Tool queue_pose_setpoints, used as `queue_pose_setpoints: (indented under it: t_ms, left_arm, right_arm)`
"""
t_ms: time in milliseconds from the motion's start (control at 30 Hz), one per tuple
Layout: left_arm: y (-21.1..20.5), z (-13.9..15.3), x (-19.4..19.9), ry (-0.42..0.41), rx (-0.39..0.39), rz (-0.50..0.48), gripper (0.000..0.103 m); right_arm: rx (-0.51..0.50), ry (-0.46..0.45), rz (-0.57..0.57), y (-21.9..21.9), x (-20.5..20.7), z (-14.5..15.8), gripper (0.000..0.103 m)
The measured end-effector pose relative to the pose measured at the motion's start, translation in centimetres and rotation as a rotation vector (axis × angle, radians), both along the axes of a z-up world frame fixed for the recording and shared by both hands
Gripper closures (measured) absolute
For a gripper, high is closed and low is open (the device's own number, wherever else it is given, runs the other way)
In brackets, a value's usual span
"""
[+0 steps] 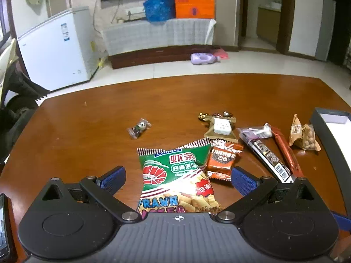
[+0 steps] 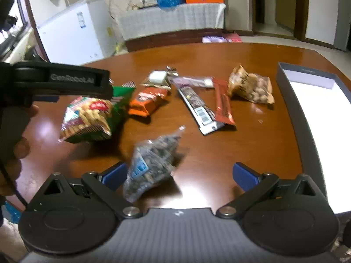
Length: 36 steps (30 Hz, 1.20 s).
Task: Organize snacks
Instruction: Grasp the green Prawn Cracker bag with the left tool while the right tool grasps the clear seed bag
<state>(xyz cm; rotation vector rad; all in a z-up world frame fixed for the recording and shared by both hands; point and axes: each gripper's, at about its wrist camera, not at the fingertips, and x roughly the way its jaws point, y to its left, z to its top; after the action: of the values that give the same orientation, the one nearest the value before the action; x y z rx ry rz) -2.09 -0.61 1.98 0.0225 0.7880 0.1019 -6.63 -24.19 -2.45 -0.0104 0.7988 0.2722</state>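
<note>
In the left wrist view the left tongs [image 1: 178, 178] are spread wide, their blue pads [image 1: 114, 176] standing clear on either side of a green prawn cracker bag [image 1: 175, 177] that lies on the brown worktop [image 1: 87, 135] at lower centre; neither pad touches the bag. Just right of that bag lies an orange snack packet [image 1: 222, 159], with a tan packet with a white label [image 1: 221, 129] above it. Further right sit a long dark bar with a barcode [image 1: 268, 157] and a red stick packet [image 1: 285, 151] side by side, then a bag of nuts [image 1: 303, 137] near the grey box [image 1: 329, 140] at the right edge. A small wrapped candy [image 1: 139, 128] lies alone at centre left, well apart from the rest. In the right wrist view the right tongs [image 2: 178, 175] are likewise wide apart and grip nothing; a clear bag of dark seeds [image 2: 151, 166], blurred, lies on the worktop [image 2: 252, 142] between the pads, close against the left pad [image 2: 115, 174], though contact there cannot be told. The left tongs [image 2: 57, 83] appear at the upper left of this frame, above the prawn cracker bag [image 2: 92, 116]. The grey box [image 2: 307, 114] with its white floor runs along the right side, and the bag of nuts [image 2: 252, 85] lies near its far corner.
</note>
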Motion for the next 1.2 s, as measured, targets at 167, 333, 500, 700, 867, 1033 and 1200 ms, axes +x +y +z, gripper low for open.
queue_pose_setpoints:
  t_ms: [167, 333, 500, 700, 867, 1033, 1200]
  left_arm:
    - [-0.3, -0.3, 0.3, 0.018, 0.011, -0.016, 0.0]
    - [-0.7, -0.2, 0.3, 0.018, 0.019, -0.027, 0.0]
    - [-0.6, -0.2, 0.4, 0.029, 0.008, -0.025, 0.0]
    - [-0.6, -0.2, 0.5, 0.034, 0.007, -0.027, 0.0]
    - [-0.8, -0.3, 0.6, 0.041, 0.007, -0.027, 0.0]
    - [-0.8, -0.3, 0.6, 0.042, 0.005, -0.029, 0.0]
    - [-0.9, -0.4, 0.7, 0.047, 0.008, -0.03, 0.0]
  right_arm:
    - [-0.011, -0.034, 0.018, 0.7, 0.3, -0.1, 0.0]
    - [-0.018, -0.016, 0.044, 1.4, 0.5, -0.5, 0.0]
    - [-0.039, -0.018, 0.065, 1.9, 0.5, -0.7, 0.0]
    - [-0.037, -0.009, 0.063, 1.8, 0.6, -0.8, 0.0]
    - [-0.04, -0.004, 0.061, 1.8, 0.7, -1.0, 0.0]
    - [-0.045, -0.006, 0.065, 1.9, 0.7, -1.0, 0.0]
    - [-0.046, -0.006, 0.065, 1.9, 0.7, -1.0, 0.0]
